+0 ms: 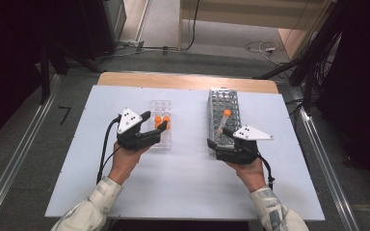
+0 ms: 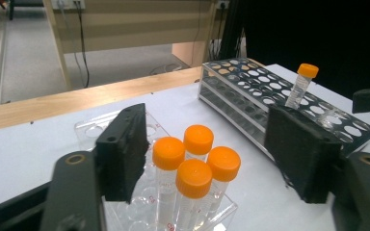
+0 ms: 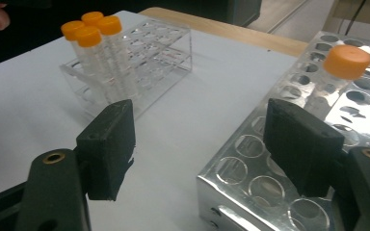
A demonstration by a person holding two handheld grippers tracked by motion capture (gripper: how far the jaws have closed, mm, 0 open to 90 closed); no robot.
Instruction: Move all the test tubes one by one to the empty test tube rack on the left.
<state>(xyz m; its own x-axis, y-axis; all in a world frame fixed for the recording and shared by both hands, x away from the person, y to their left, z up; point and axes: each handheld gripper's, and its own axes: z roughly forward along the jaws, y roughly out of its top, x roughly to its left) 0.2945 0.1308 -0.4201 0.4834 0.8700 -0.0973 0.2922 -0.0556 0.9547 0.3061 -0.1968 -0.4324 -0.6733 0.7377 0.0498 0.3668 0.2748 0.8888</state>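
Sheeting in white is spread over the table. A metal rack is set at the right, one orange-capped tube leaning in it. Four capped tubes are clustered in the clear rack. The left gripper is held wide around them, untouching; the right gripper is spread, empty.

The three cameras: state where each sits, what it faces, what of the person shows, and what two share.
High view: above the table's near side, looking down on white table; both forearms, left gripper, right gripper.
Left gripper view: on that gripper, facing four orange-capped tubes in clear rack; open jaws.
Right gripper view: facing metal rack; open jaws.
Shared by both gripper views: the lone tube in the metal rack.
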